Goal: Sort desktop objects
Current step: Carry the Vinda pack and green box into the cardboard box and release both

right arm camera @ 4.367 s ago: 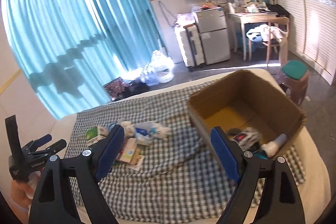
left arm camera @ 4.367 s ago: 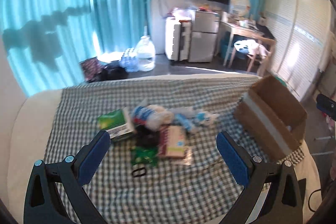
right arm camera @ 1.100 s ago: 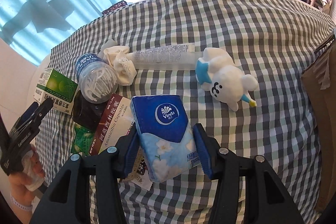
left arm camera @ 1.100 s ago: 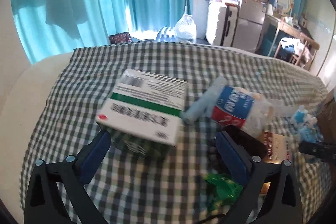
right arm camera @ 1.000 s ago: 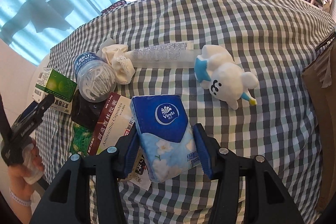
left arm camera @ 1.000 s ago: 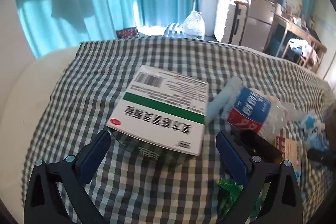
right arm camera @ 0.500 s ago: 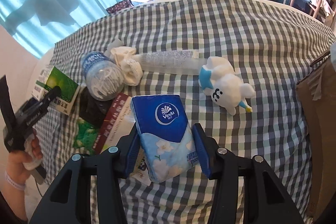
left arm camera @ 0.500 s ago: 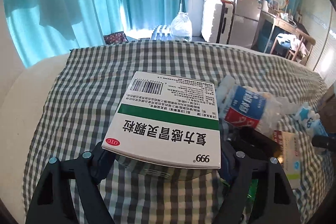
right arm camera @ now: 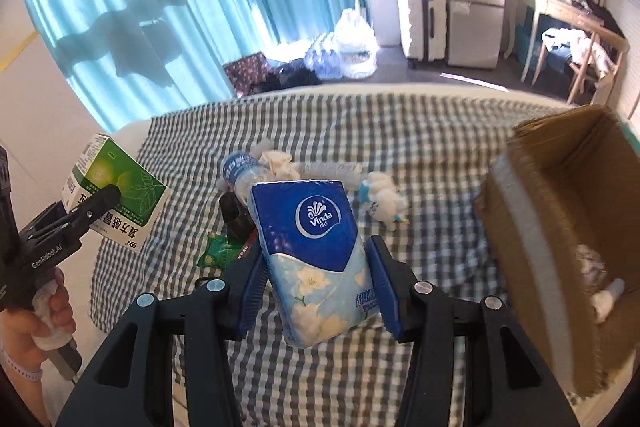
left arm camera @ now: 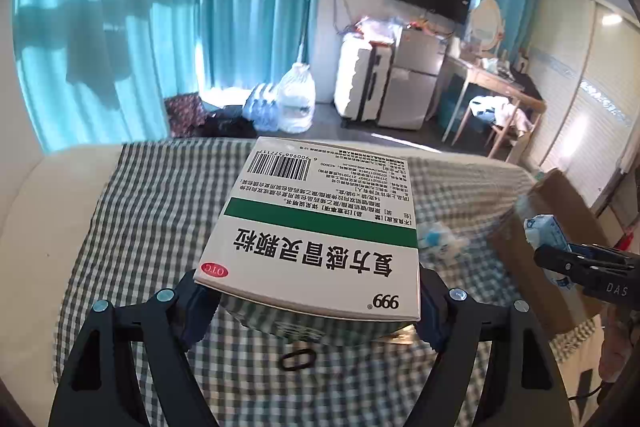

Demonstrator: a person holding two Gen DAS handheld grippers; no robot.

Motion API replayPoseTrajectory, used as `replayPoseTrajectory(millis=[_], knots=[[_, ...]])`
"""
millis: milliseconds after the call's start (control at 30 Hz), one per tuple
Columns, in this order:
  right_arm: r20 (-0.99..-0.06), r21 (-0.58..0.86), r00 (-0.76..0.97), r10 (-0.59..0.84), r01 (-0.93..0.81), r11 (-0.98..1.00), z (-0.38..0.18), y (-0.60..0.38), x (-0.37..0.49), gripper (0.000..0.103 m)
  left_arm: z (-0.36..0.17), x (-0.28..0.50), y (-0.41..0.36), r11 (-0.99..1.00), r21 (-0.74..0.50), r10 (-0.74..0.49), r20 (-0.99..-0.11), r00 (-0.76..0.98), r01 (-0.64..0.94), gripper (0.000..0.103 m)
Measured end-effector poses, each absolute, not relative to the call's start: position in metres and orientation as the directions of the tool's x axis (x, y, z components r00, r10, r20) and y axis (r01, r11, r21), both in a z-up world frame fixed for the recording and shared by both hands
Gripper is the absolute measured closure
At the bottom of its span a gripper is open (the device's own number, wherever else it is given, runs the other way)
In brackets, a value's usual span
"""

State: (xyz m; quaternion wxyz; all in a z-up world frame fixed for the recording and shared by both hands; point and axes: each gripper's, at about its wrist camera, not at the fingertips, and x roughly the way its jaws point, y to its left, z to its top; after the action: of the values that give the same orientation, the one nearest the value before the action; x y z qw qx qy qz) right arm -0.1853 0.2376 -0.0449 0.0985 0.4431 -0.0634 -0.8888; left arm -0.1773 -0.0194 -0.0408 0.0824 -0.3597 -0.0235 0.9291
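The right hand-held gripper [right arm camera: 316, 283], clamped on the tissue pack [right arm camera: 310, 251] above the checked bed [right arm camera: 420, 155], is nearer the cardboard box [right arm camera: 560, 227] at right than the left hand-held gripper [left arm camera: 316, 301], which grips the medicine box [left arm camera: 320, 239].

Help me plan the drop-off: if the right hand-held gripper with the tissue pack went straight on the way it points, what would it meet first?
Probably the checked cloth near the plush toy, not the cardboard box, which sits off to its right. Depth is unclear.

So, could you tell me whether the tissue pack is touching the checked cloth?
Apart: the right wrist view shows the tissue pack held aloft in the right gripper.
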Motion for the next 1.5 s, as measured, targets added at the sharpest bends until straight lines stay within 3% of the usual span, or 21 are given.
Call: replayPoseTrajectory(millis=[233,500,967,1067,1167,1267,1500], knots=[[-0.720,0.192,-0.667,-0.191,0.073,-0.979,0.015,0.293,-0.129,0.055,0.010,-0.147,0.047,-0.964,-0.116,0.257,-0.633,-0.730,-0.239,0.022],[-0.722,0.126,-0.689,-0.066,-0.037,-0.991,0.043,0.372,-0.108,0.055,0.019,-0.151,0.152,-0.905,-0.140,0.395,-0.632,-0.667,-0.403,0.022],[-0.785,0.153,-0.617,0.051,-0.274,-0.949,-0.008,0.517,-0.150,0.052,-0.048,-0.211,0.348,-0.783,-0.184,0.529,-0.700,-0.481,-0.594,0.022],[-0.793,0.185,-0.608,0.041,-0.305,-0.934,-0.022,0.539,-0.152,0.050,-0.059,-0.224,0.364,-0.772,-0.217,0.557,-0.684,-0.472,-0.597,0.019],[-0.759,0.210,-0.650,0.038,-0.299,-0.931,-0.022,0.545,-0.150,0.040,-0.061,-0.225,0.377,-0.729,-0.234,0.598,-0.676,-0.432,-0.643,0.001],[-0.726,0.174,-0.680,0.101,-0.324,-0.930,-0.016,0.545,-0.148,0.026,-0.060,-0.225,0.382,-0.722,-0.207,0.590,-0.683,-0.431,-0.660,0.000],[-0.710,0.265,-0.702,0.048,-0.330,-0.906,-0.004,0.536,-0.133,0.026,-0.039,-0.216,0.326,-0.774,-0.172,0.540,-0.681,-0.494,-0.609,0.000]])
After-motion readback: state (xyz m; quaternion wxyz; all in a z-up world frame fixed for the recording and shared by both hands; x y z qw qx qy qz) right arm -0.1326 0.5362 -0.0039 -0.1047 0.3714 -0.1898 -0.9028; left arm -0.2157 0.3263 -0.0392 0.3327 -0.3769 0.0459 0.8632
